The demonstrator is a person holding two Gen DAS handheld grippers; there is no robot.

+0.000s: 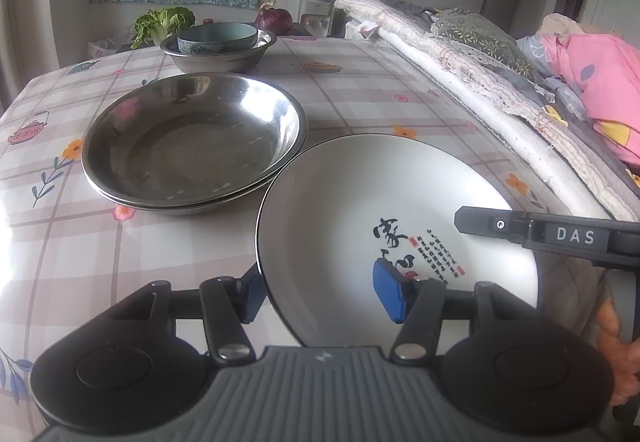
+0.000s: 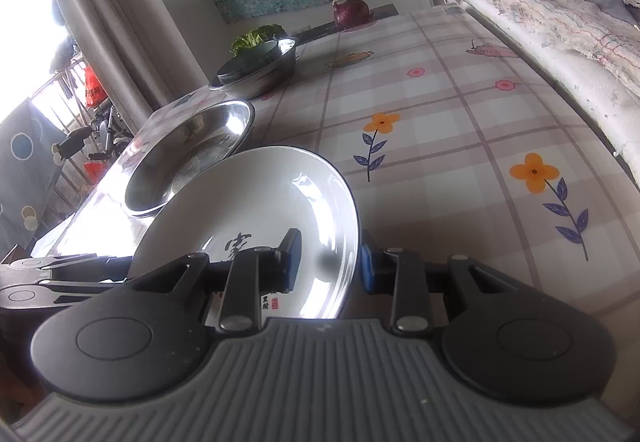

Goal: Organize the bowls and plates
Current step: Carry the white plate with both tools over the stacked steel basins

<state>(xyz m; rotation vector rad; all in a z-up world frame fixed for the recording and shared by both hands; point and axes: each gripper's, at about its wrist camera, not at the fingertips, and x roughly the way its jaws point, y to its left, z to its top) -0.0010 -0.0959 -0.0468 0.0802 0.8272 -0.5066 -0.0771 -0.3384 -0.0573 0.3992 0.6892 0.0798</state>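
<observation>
Right wrist view: right claw (image 2: pixel 326 262) clamps the white plate's (image 2: pixel 256 201) rim; left claw (image 1: pixel 326 292) straddles it, half-open

The table (image 2: pixel 460 129) is bare to the right of the white plate (image 2: pixel 256 201), up to the bedding (image 2: pixel 560 25). To its left the stacked steel basins (image 1: pixel 192 145) almost touch it and block passage

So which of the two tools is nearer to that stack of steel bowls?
Left. The left tool straddles the white plate's rim on the side beside the steel bowls; the right tool straddles the opposite rim, farther away.
</observation>
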